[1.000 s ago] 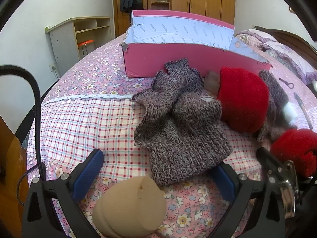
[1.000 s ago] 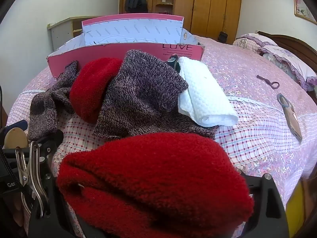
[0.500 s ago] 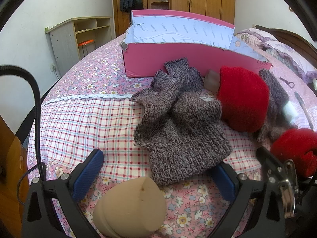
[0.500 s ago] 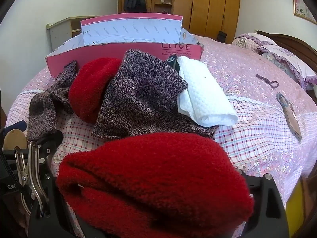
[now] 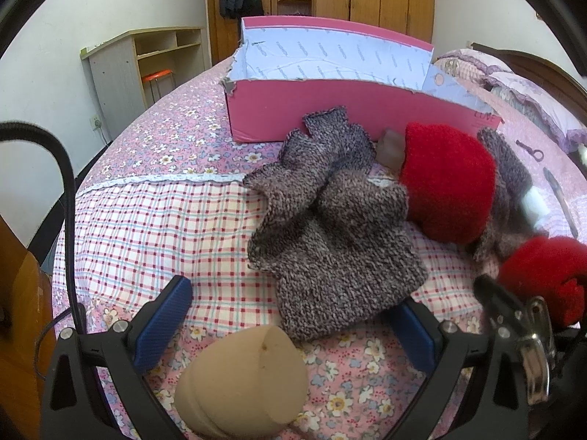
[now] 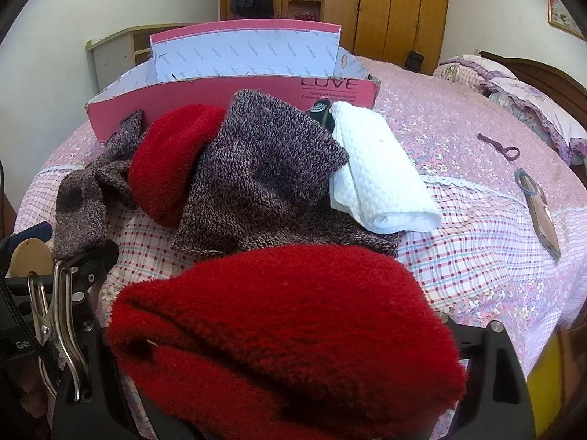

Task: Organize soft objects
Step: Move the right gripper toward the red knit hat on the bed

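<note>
While nothing has shifted over the last second, the right hand-held gripper (image 6: 290, 377) stays clenched on a red fleece piece (image 6: 286, 333); the left hand-held gripper (image 5: 290, 311) waits released before the grey knit (image 5: 330, 242); the pink box (image 5: 330, 110) at twelve o'clock remains unfilled, so sorting is paused.

Left tool (image 5: 293, 315) low in the frame, jaws spread wide, blue pads (image 5: 165, 322) at lower left and lower right, nothing between them. Right tool (image 6: 290, 333) at bottom centre, jaws clamped on a red fuzzy bundle (image 6: 286, 333) hiding the fingertips; seen also at the left view's right edge.
</note>
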`<state>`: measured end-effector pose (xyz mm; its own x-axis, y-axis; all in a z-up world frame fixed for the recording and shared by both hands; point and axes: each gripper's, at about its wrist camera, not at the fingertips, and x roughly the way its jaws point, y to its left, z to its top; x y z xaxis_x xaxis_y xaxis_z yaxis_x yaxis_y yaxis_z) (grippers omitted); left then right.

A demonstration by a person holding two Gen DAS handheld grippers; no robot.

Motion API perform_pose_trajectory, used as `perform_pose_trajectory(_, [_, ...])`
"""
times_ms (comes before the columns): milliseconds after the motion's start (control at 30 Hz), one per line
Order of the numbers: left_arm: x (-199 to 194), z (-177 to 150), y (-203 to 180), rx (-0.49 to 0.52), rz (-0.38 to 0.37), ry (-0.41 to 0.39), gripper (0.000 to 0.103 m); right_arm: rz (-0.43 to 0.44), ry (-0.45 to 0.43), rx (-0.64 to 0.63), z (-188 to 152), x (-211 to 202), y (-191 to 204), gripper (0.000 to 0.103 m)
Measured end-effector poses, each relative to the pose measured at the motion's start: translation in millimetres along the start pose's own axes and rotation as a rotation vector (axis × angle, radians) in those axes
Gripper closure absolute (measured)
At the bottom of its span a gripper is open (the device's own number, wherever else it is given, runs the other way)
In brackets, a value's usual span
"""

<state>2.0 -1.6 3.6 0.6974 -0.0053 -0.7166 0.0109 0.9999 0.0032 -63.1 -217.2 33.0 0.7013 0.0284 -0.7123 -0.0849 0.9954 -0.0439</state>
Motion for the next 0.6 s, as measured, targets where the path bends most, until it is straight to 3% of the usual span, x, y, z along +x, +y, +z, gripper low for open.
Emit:
perform_pose_trajectory(300, [-19.5, -1.4, 7.4, 0.015, -0.059, 0.029, 0.001, 0.05, 0.021, -0.003, -2.5, -14.3, -0.4, 0.012])
perform_pose_trajectory(600, [-54.5, -2.3, 24.2, 0.015, -0.081, -0.001, 0.001, 0.08, -0.008, 0.004, -3.0, -32.0, -4.3, 0.012])
